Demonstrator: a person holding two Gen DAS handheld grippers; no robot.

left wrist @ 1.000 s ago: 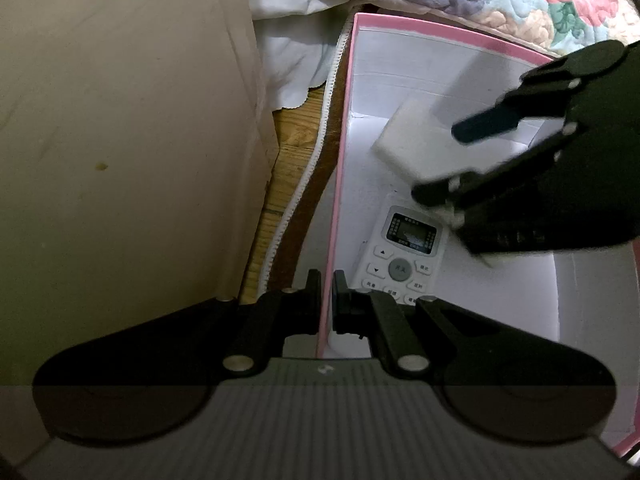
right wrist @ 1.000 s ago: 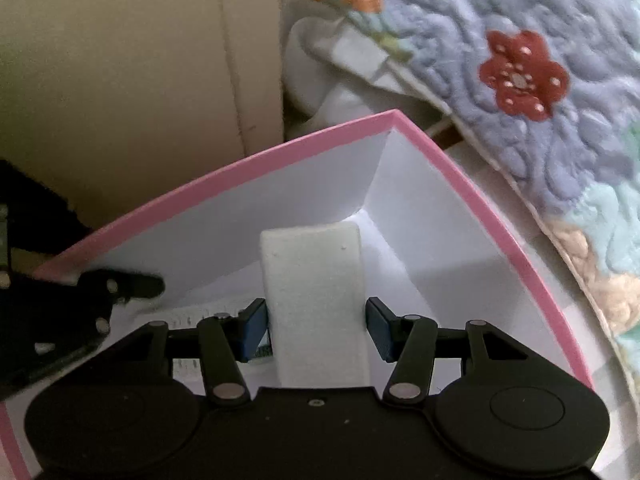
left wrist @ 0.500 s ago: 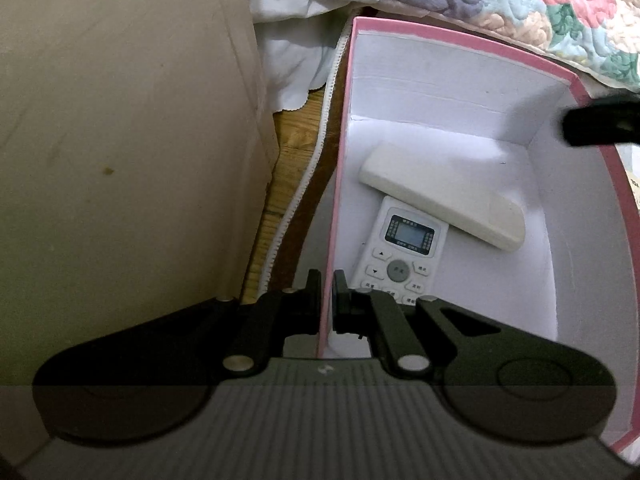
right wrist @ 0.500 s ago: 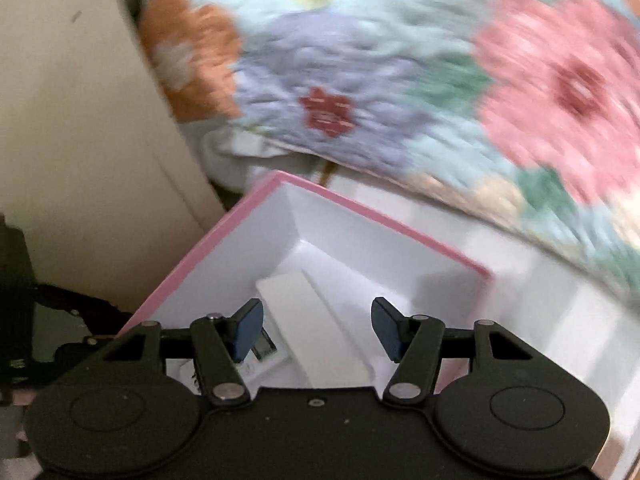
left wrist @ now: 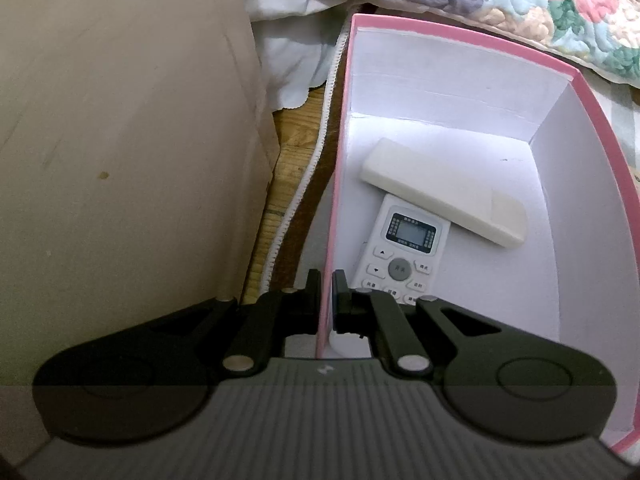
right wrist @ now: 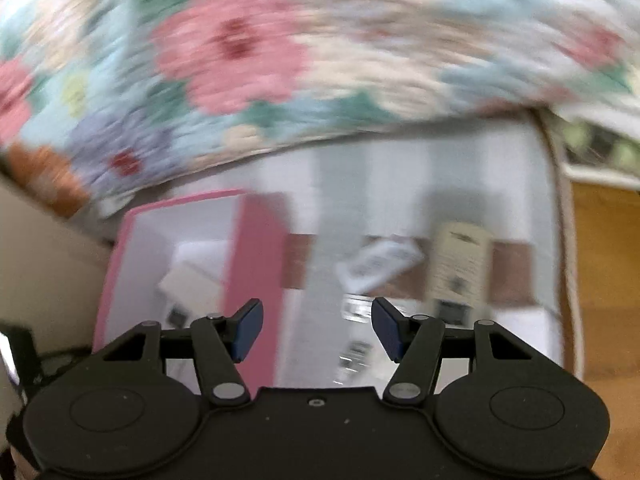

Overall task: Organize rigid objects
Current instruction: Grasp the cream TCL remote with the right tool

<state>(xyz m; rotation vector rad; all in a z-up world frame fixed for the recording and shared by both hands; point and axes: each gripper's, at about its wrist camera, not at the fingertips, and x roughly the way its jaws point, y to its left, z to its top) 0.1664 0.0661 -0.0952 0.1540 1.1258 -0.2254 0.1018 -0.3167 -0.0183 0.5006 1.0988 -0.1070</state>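
A pink box [left wrist: 440, 28] with white inner walls holds two white remotes. One remote [left wrist: 404, 254] lies face up with a screen and buttons; a cream remote [left wrist: 444, 192] lies face down across its top end. My left gripper [left wrist: 327, 292] is shut on the box's left wall. In the blurred right wrist view the right gripper [right wrist: 317, 326] hangs open and empty above the bed sheet, right of the pink box [right wrist: 256, 248]. Beyond it lie a white remote [right wrist: 380, 264] and a cream remote [right wrist: 460, 276].
A flowered quilt [right wrist: 280, 60] covers the bed behind the box. A beige panel [left wrist: 120, 140] stands left of the box, with a strip of wooden floor [left wrist: 292, 152] between them. Wooden floor [right wrist: 604, 280] also shows at the far right.
The right gripper let go of the cream remote inside the box, rose out and swung right over the sheet. The left gripper has not moved.
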